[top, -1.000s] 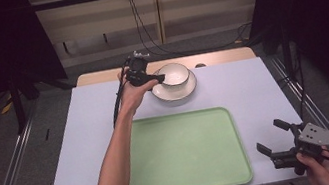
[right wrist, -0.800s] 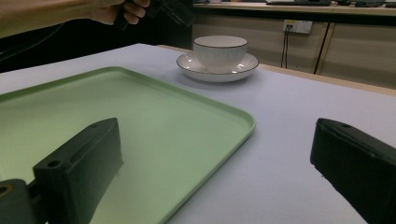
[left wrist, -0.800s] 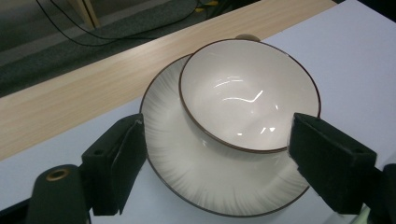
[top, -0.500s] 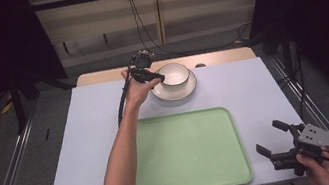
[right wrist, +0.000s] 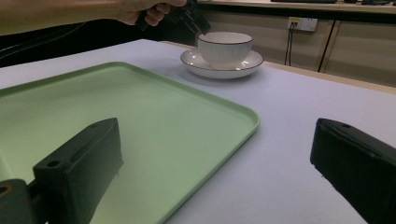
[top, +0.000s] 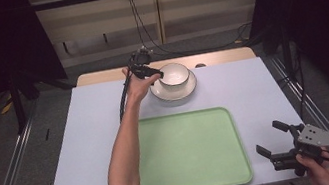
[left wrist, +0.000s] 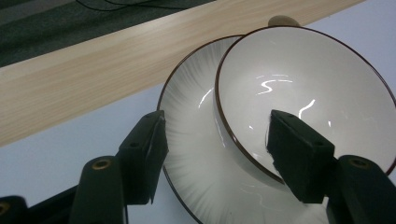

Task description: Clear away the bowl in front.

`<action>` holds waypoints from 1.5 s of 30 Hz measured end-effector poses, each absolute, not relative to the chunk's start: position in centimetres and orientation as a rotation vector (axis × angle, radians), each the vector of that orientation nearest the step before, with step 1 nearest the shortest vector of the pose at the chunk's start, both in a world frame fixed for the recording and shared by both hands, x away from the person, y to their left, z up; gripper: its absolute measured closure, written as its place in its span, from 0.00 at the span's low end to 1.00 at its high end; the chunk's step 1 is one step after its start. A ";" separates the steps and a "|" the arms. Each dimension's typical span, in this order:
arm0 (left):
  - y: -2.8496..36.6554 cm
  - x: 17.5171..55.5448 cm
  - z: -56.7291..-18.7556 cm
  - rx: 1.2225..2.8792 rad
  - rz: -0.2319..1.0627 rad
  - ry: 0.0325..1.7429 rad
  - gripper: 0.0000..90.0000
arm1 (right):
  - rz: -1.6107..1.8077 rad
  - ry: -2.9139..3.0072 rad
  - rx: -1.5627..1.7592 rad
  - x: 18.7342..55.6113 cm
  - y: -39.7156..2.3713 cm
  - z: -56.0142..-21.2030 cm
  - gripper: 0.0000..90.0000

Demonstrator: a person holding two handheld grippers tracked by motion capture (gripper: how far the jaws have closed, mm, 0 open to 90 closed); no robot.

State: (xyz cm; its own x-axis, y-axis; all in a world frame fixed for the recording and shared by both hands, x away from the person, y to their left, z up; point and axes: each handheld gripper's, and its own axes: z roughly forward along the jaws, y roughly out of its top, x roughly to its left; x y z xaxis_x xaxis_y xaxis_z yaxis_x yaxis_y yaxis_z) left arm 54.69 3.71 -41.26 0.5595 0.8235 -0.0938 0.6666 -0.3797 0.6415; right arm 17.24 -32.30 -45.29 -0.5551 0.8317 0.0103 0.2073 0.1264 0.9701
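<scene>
A white bowl (top: pixel 173 74) with a dark rim stands on a white plate (top: pixel 189 88) at the far middle of the table. My left gripper (top: pixel 157 73) reaches it from the left. In the left gripper view its jaws straddle the rim of the bowl (left wrist: pixel 303 79), one inside it, the other outside over the plate (left wrist: pixel 191 121). The jaws have just been closing, and a gap still shows between the outer jaw and the bowl's wall. My right gripper (top: pixel 267 137) rests open near the front right corner, nothing between its fingers.
A green tray (top: pixel 190 151) lies bare at the front middle, its right rim close to the right gripper. A lilac cloth (top: pixel 83 136) covers the table, with a wooden strip (top: pixel 99 77) at the far edge. The left gripper's cable trails along the forearm.
The left hand has moved right and slightly down, bringing its jaws over the bowl's rim, and the jaws have narrowed. The right gripper has stayed put.
</scene>
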 end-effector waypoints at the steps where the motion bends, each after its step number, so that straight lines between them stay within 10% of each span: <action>1: 3.6 54.8 -41.4 2.178 0.317 1.193 0.43 | 1.459 1.851 1.003 17.2 -32.3 -45.3 0.02; 45: 2.6 56.8 -44.4 2.127 0.096 1.393 0.90 | 1.455 1.854 1.010 17.2 -32.3 -45.3 0.02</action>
